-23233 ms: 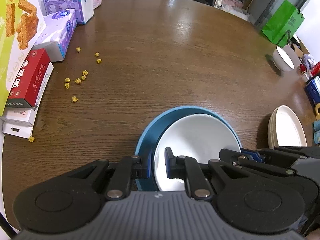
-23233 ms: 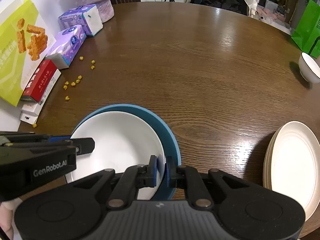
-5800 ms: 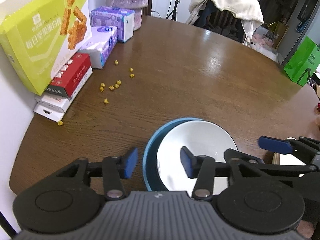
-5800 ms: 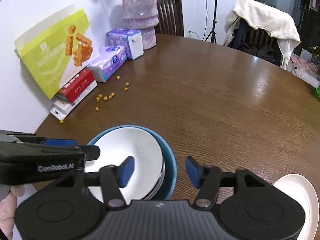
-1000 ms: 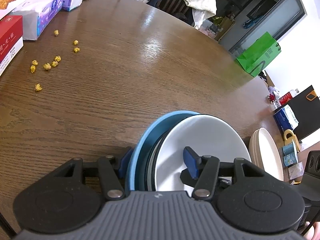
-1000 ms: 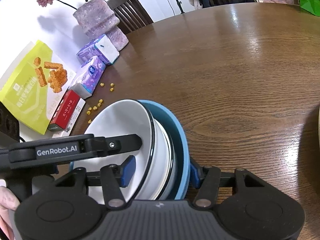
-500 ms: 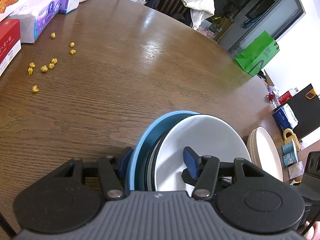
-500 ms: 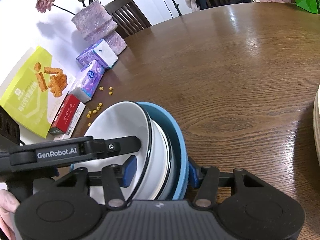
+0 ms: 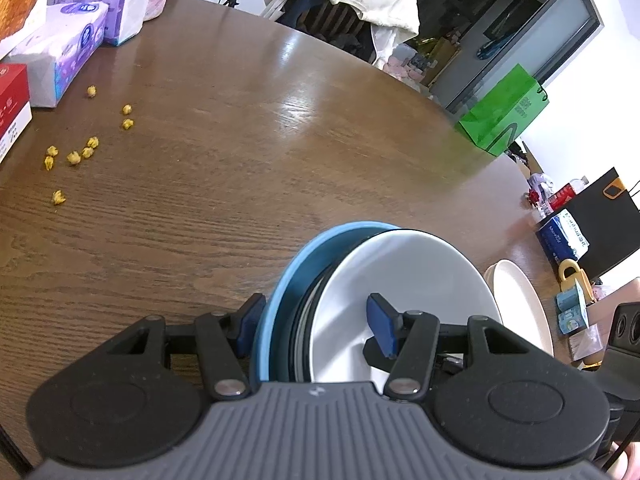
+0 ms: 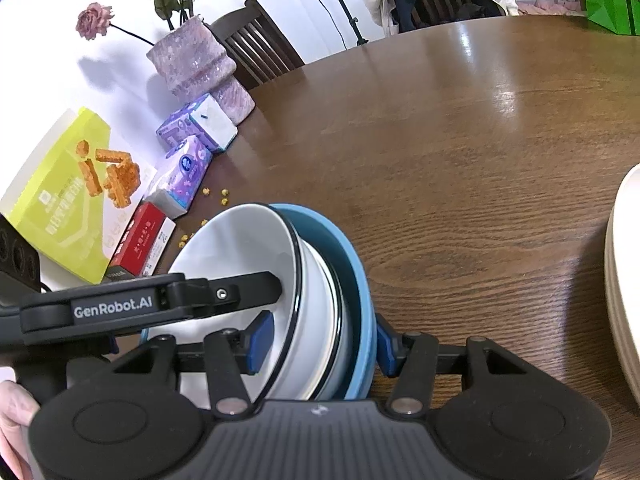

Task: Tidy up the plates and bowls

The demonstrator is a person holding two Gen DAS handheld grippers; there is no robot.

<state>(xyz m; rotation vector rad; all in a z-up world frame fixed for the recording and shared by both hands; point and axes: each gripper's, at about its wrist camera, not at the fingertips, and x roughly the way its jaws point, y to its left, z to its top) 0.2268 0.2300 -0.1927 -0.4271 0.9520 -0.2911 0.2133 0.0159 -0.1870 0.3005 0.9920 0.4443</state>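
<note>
Now, left wrist view
Left gripper: its 2 blue pads straddle the near edge of the stack, 1 outside the blue plate and 1 inside the white bowl; it looks clamped on them, though the contact itself is partly hidden.
Stack position: tilted above the brown table, near the cream plates at the right.
Risk: only the rim is held, so the nested dishes may slide against each other and slip out if the tilt grows.

Right wrist view
Right gripper: it is closed on the same stack from the other side, 1 pad inside the white bowl, 1 pad against the blue plate.
Left gripper: its finger reaches into the bowl.
Inner dishes: at least 2 black-rimmed pieces sit loose between bowl and plate.
Risk: if both hands do not move together, the stack may twist and a piece may fall on the table.
Risk: the cream plates are close, so a careless lowering could knock their edge.
</note>
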